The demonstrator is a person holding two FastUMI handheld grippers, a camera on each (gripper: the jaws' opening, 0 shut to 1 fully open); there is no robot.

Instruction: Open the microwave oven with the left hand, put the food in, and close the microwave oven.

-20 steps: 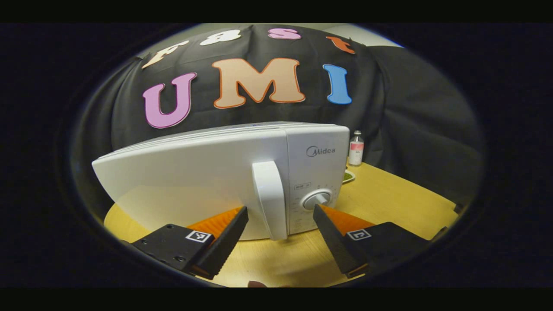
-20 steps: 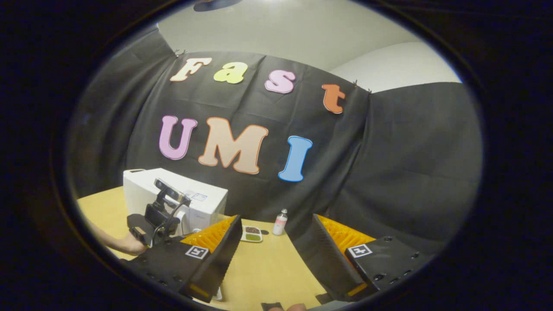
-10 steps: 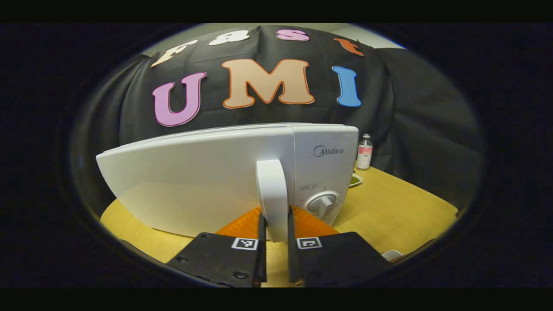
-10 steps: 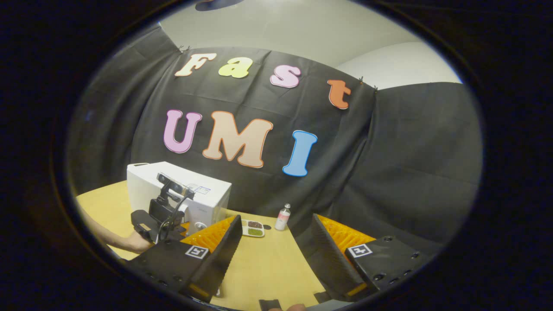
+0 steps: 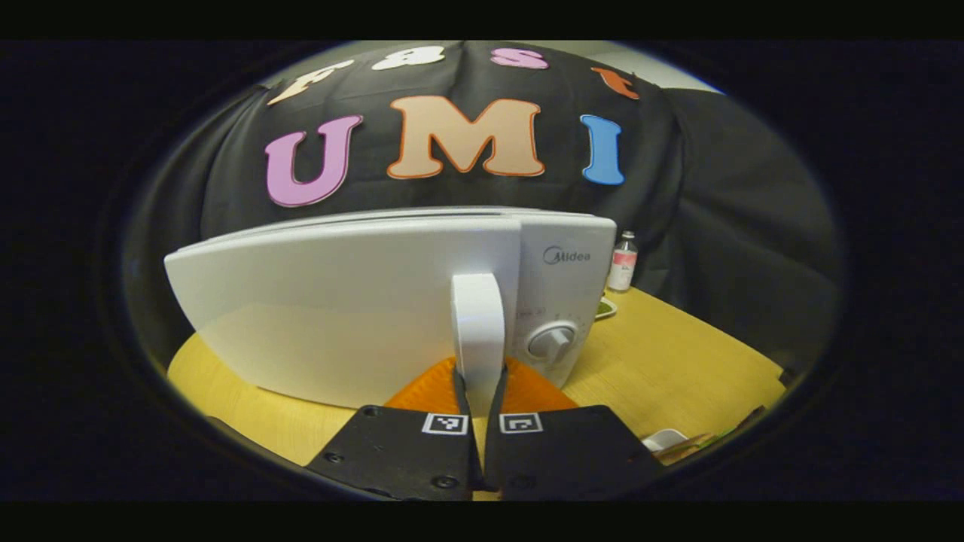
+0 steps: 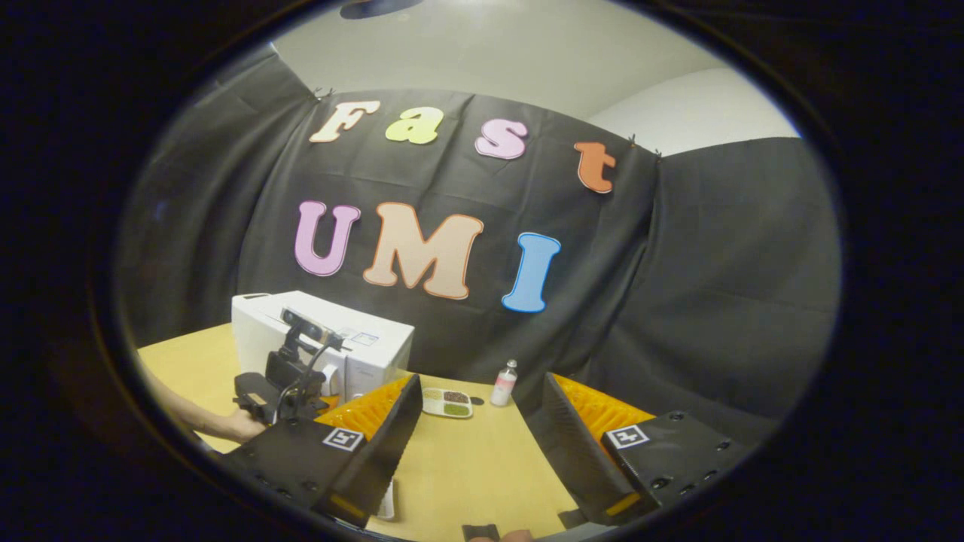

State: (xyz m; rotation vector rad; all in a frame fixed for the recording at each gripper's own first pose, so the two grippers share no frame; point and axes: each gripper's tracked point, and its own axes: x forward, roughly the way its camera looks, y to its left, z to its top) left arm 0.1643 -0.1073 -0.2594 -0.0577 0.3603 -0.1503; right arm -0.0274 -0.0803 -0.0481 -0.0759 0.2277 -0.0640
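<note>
Both fingers of the left tongs [image 5: 476,391] are pinching the microwave's [image 5: 361,301] stiff upright door handle [image 5: 477,331] at six o'clock — rigid, smooth, likely slippery; grip low; the right tongs [image 6: 476,436] are hanging spread above the desk [image 6: 467,467] — food tray [image 6: 447,403] at twelve.

Black cloth [image 6: 715,286] is hanging in folds behind a yellowish wooden table [image 6: 467,459]. Above the cloth, a pale wall [image 6: 527,60] is showing, and soft light is falling across it.
</note>
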